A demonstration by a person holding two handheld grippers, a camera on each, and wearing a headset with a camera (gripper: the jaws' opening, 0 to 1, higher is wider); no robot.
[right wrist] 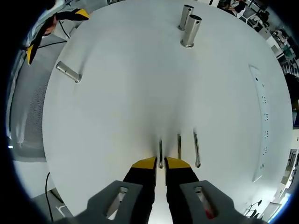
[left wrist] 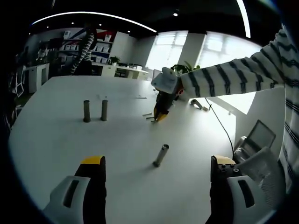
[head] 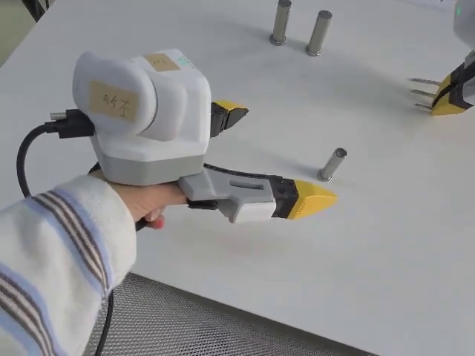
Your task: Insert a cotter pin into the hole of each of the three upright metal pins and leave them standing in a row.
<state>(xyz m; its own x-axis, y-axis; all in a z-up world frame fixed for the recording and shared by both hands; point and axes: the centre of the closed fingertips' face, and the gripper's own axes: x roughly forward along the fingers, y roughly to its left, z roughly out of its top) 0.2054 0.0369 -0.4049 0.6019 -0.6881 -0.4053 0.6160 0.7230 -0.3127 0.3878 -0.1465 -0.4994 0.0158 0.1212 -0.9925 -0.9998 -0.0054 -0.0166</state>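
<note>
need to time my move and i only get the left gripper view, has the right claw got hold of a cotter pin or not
observer: yes. In the right gripper view the right claw is shut on the near end of one cotter pin, the leftmost one in that view.
operator: any spare ones by it, all i see there is a blur
observer: two more cotter pins lie on the table beside the gripped one, all three roughly parallel and pointing away from the claw.
</note>
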